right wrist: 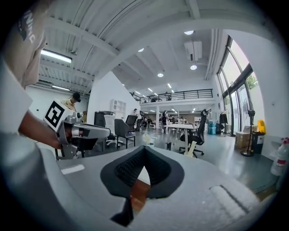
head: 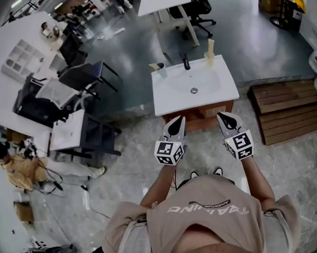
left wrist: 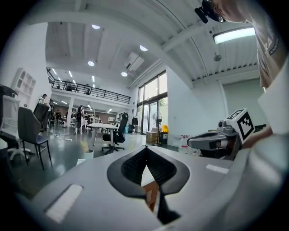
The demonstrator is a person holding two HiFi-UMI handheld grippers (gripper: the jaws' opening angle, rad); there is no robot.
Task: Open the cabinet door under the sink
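Head view recorded, from left to right: one person seated on the floor [head: 20,167], one sink unit, two hand-held grippers, and one wooden pallet [head: 285,111]. The sink unit comprised one white countertop [head: 168,99], one basin [head: 196,81], one black faucet [head: 186,61] and one brown cabinet [head: 202,118] beneath.

The left gripper [head: 177,122] pointed at the cabinet's left end. In the left gripper view its jaws were closed tip to tip with nothing between them. The cabinet's brown front showed through the gap below the tips.

The cabinet lay between the two grippers and just ahead of them, under the countertop's near edge. Only a narrow strip of its front was visible. Whether the door was ajar could not be told.

The right gripper [head: 223,119] pointed at the cabinet's right end. Its own view showed the jaws likewise closed and empty. Neither gripper was seen touching the cabinet.
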